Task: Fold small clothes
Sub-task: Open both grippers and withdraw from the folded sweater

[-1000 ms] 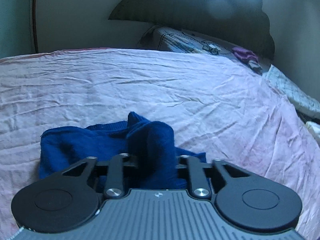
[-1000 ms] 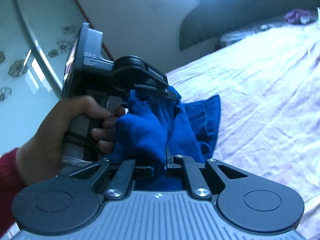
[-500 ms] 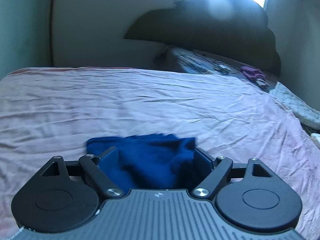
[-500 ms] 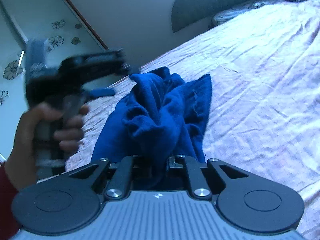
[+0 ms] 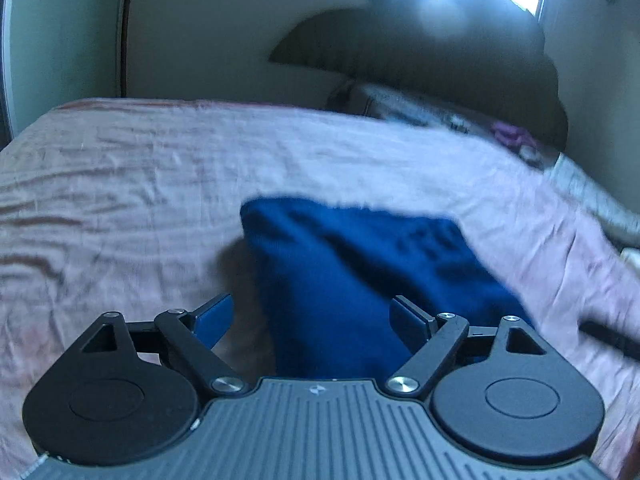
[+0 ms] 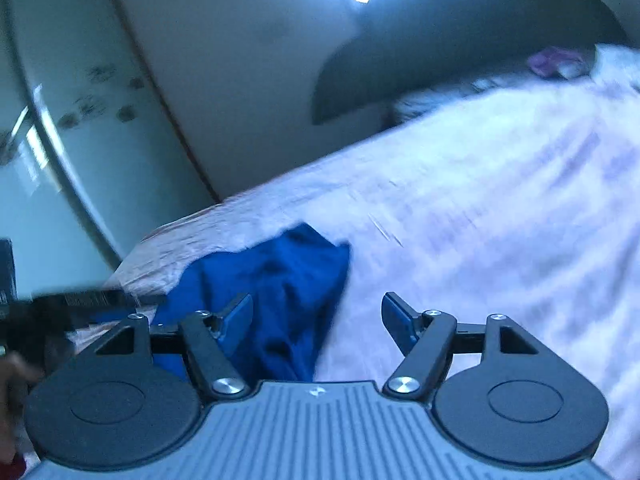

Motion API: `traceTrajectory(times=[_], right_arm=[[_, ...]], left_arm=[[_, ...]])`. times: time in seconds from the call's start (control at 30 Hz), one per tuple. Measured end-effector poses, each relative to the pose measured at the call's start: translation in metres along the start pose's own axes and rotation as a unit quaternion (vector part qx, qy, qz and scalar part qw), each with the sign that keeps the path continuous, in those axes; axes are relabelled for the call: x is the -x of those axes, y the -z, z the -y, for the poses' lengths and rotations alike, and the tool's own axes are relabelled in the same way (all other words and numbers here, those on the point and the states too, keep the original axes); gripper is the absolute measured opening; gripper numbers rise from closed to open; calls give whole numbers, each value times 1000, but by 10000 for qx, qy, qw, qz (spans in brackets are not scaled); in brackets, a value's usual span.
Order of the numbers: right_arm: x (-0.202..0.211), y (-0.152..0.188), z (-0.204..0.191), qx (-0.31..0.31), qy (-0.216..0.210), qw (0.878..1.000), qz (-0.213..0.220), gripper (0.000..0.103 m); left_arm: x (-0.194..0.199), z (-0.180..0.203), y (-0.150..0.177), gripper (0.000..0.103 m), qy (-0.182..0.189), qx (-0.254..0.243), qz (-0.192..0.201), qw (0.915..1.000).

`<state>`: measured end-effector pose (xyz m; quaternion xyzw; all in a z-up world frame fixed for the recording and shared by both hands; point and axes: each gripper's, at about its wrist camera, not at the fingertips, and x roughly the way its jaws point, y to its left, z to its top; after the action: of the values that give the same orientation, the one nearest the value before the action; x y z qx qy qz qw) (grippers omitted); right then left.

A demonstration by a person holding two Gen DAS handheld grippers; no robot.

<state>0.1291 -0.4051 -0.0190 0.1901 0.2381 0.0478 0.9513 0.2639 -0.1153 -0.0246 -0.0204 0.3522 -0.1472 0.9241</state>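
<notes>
Both the left gripper [image 5: 310, 314] and right gripper [image 6: 316, 314] have just spread wide, gripping nothing. The blue cloth [image 5: 360, 272] lies loose on the pink bedsheet [image 5: 140, 184].

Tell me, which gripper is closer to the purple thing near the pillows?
Cannot tell. Left gripper and right gripper both hang open over the blue cloth, far from the purple thing.

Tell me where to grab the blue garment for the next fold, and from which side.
Grip the blue garment at its far left corner, coming in low from the left over the bare bedsheet. That corner looks like the clearest free edge; the near part bunches between the open left gripper.
</notes>
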Motion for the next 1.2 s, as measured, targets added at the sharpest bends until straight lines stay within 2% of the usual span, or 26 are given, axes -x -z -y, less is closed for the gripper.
traceTrajectory(times=[0.1,0.17,0.23,0.3,0.47,0.53,0.6,0.77,0.9,1.07,1.2], right_arm=[[-30,-10,-24,799,-175,9963,-262,72],[-57,-5,-32,1065,-221,9925,-556,69],[-79,1,-31,1209,116,9893,-803,69],[-88,3,-27,1239,468,9884,-746,70],[-68,0,-19,810,544,9948,-284,70],[-65,-1,-14,623,402,9967,-342,70],[-67,-6,-6,420,228,9973,-564,80],[-78,-3,16,-129,-17,9953,-958,81],[-83,1,30,-576,-362,9920,-1066,91],[-91,-1,29,-475,-696,9891,-1204,96],[-100,2,19,-108,-1234,9826,-1382,96]], left_arm=[[-8,3,14,86,-124,-48,-115,9998],[-11,0,19,88,-168,0,-139,9998],[-12,-2,20,89,-177,38,-150,9997],[-11,-3,19,90,-178,12,-140,9997],[-10,-4,18,92,-215,-38,-108,9997],[-10,-7,18,93,-185,23,-128,9997],[-10,-8,18,93,-166,42,-134,9998],[-11,-11,18,97,-150,61,-148,9998],[-16,-16,17,98,-51,144,-194,9997],[-27,-24,17,100,193,395,-310,9986],[-37,-32,20,99,658,752,-462,9939]])
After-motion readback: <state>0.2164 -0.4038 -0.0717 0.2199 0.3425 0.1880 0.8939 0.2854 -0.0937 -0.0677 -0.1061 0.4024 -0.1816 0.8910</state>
